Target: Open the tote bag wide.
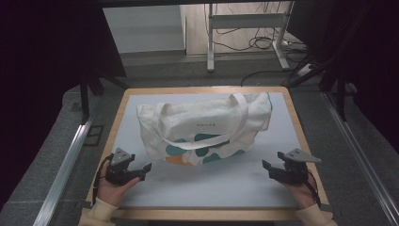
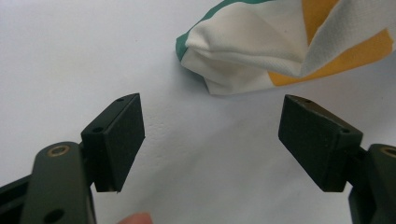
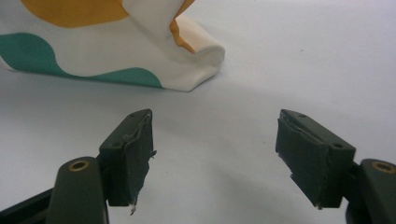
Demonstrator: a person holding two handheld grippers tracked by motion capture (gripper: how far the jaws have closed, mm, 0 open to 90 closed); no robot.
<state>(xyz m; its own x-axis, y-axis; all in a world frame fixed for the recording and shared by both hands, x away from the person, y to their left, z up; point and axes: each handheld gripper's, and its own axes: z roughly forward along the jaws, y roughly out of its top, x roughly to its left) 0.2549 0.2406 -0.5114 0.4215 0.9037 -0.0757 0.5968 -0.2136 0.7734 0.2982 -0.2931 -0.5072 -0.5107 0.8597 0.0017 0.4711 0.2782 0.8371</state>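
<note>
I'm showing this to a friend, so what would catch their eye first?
First, the cream canvas tote bag with teal and orange blobs, lying flat mid-table on the pale grey mat. Then the two black hand-held tongs, left and right, both open and empty, flanking its near corners.

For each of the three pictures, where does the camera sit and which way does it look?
High view: above the person's side, looking forward and down at the white cloth tote bag with teal and orange patches on the grey-topped table; both hands and sleeves show.
Left gripper view: on the left gripper, open, facing a bag corner.
Right gripper view: on the right gripper, open.
Both gripper views share the bag.
</note>
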